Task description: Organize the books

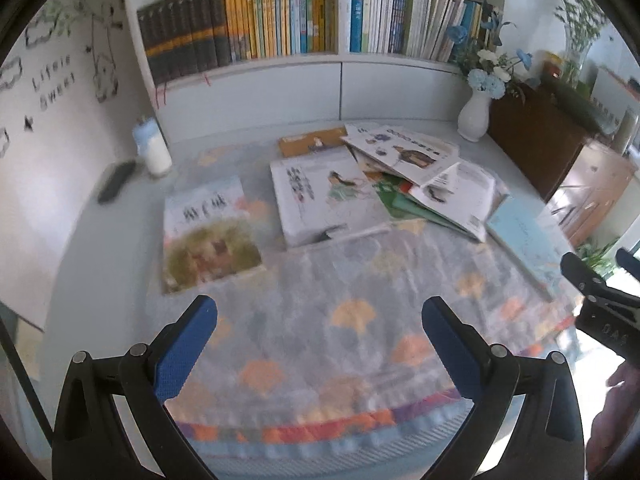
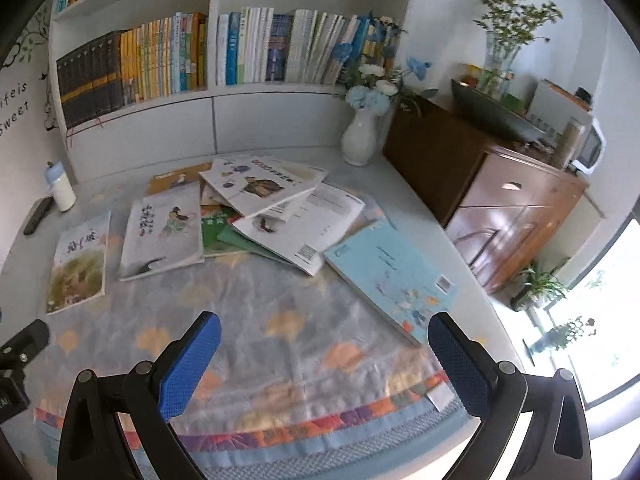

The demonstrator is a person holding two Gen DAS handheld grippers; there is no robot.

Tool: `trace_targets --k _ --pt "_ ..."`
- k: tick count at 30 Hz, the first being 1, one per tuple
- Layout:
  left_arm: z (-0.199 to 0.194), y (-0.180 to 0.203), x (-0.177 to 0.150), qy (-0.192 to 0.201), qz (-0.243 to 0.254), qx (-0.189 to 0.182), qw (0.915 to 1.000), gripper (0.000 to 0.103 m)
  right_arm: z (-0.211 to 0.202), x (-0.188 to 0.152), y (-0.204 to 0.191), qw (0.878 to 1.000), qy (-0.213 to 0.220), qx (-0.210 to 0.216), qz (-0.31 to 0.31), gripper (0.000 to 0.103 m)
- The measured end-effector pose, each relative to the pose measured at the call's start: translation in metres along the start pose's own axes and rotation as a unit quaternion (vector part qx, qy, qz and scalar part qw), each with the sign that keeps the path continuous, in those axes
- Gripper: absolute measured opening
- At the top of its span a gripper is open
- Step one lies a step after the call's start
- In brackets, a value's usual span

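Observation:
Several loose books lie on a patterned cloth over the desk. At the left lies a book with a grassy cover. Beside it is a white book with a painted figure. A messy overlapping pile fills the middle, and a light blue book lies at the right. My left gripper is open over bare cloth, holding nothing. My right gripper is open too, its right finger close to the blue book's near corner.
A white bookshelf with upright books stands behind the desk. A white vase of flowers sits at the back right, a small bottle and a dark remote at the back left. A brown cabinet flanks the right.

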State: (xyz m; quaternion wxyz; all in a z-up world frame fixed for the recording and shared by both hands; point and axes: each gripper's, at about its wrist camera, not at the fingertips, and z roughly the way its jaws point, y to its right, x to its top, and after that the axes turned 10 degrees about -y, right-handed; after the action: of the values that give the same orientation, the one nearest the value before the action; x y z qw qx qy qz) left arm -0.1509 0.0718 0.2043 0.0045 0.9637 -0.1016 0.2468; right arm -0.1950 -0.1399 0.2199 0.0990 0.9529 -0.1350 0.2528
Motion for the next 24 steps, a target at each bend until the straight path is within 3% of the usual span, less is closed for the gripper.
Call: trace_targets --k 4,9,14,19,24 --pt "0.003 -0.010 0.014 0.012 0.015 0.062 0.9979 0.102 0.015 0.009 -0.013 1.000 -0.013 0.016 -0.022 0.103" --pt "0.012 -0.022 0.029 0.013 0.021 0.111 0.9935 0.102 0.035 0.021 -0.026 0.999 -0.019 0.028 -0.042 0.103" --pt "0.021 -0.028 0.039 0.015 0.019 0.138 0.9902 0.102 0.045 0.037 -0.034 0.998 -0.005 0.025 -0.059 0.103" --pt "0.048 -0.017 0.051 -0.009 0.028 0.187 0.9820 0.102 0.052 0.055 -0.031 0.998 0.005 0.039 -0.048 0.103" --pt "0.071 0.000 0.063 -0.025 0.032 0.189 0.9812 0.102 0.050 0.071 -0.024 0.997 0.027 0.065 -0.031 0.103"
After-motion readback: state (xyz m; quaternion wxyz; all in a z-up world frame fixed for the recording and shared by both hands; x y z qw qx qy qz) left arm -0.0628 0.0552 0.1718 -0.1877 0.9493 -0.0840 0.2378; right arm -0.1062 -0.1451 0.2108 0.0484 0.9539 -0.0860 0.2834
